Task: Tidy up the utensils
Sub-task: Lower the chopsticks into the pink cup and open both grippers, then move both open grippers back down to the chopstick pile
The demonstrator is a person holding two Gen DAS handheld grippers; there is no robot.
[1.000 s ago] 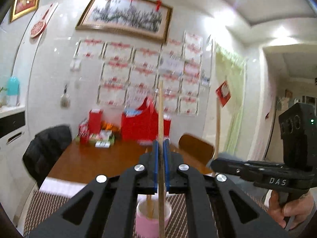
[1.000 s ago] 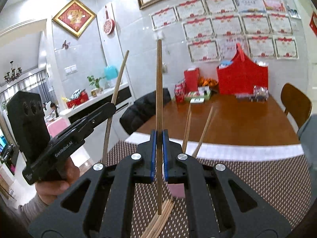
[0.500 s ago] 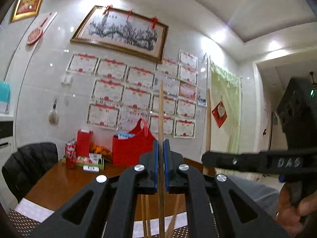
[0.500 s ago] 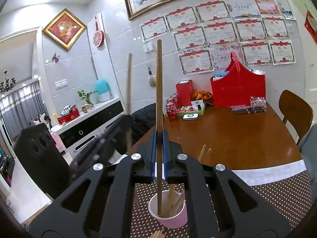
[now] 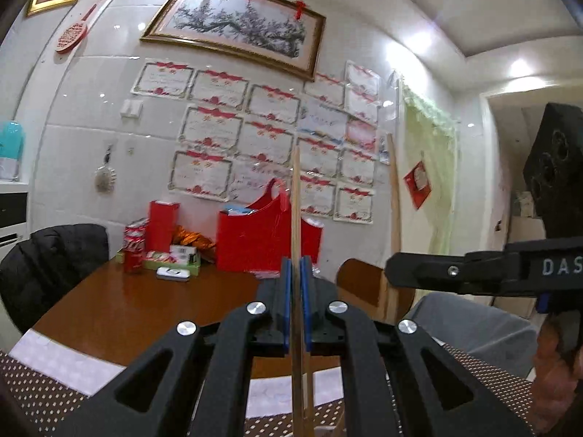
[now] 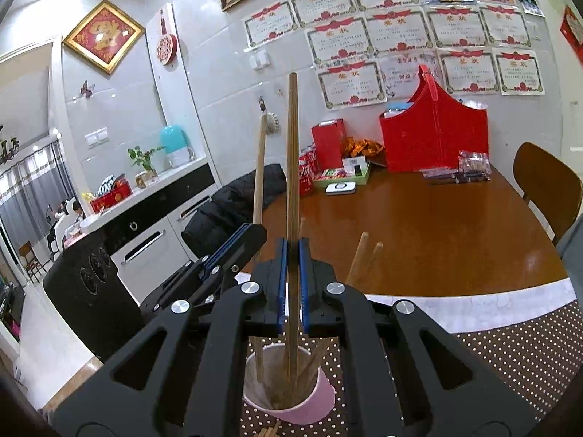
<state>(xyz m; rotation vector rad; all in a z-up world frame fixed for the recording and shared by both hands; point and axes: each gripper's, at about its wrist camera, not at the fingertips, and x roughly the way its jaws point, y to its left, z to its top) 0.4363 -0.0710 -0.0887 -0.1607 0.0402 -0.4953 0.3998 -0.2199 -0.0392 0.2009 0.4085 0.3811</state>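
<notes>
My left gripper (image 5: 296,287) is shut on a wooden chopstick (image 5: 296,204) held upright. My right gripper (image 6: 292,266) is shut on another wooden chopstick (image 6: 292,153), also upright, with its lower end inside a pink cup (image 6: 320,406) that stands on the dotted mat. The cup holds several chopsticks (image 6: 359,258). The left gripper also shows in the right wrist view (image 6: 233,247), just left of the cup, with its chopstick (image 6: 259,167) reaching into the cup. The right gripper body shows at the right of the left wrist view (image 5: 484,273). The cup is hidden in the left wrist view.
A brown dotted placemat (image 6: 517,349) covers the near table edge. More loose chopsticks (image 6: 269,431) lie on it below the cup. Red boxes (image 6: 433,138), cans and snacks stand at the far side of the wooden table (image 6: 419,240). A wooden chair (image 6: 546,182) is right.
Both grippers have come lower over the cup with their chopsticks. The right chopstick's tip is deeper in the cup, and the left gripper has closed in beside it.
</notes>
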